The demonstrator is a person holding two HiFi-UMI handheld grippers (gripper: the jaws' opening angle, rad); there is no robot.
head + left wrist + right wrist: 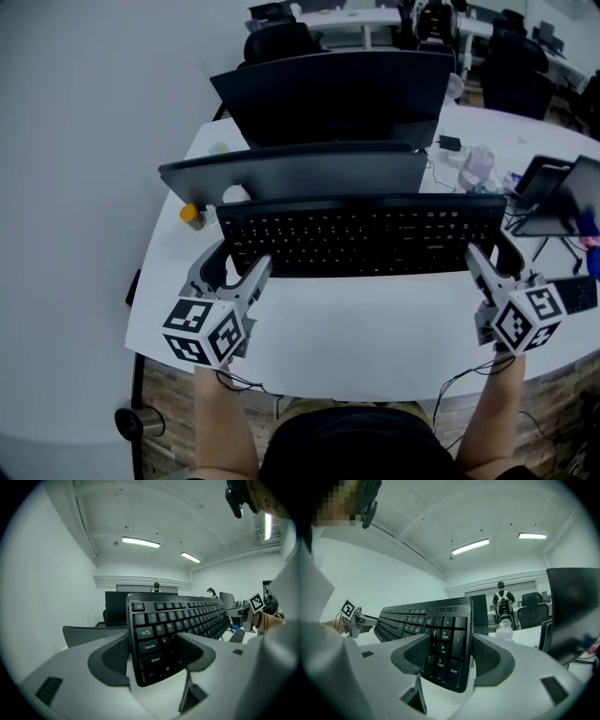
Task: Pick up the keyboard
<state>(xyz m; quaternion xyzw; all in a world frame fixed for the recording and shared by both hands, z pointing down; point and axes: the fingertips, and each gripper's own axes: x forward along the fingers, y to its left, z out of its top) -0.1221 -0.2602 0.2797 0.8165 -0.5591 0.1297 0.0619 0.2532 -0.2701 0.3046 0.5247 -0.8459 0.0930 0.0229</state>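
Left end: my left gripper (242, 264) clamped on keyboard (361, 236) short edge, jaws fairly wide, one pad on keys, other on underside. Esc, Tab, Caps Lock, Shift readable right there. Orange-capped bottle (192, 217) just beside that corner. Keyboard spans across in front of me, dark screen (300, 173) close behind far edge, bare white table (366, 328) strip nearer me. Right gripper (492, 253) gripping numpad end, PgUp and Enter legible. Both grippers roughly level, pointing away from me.
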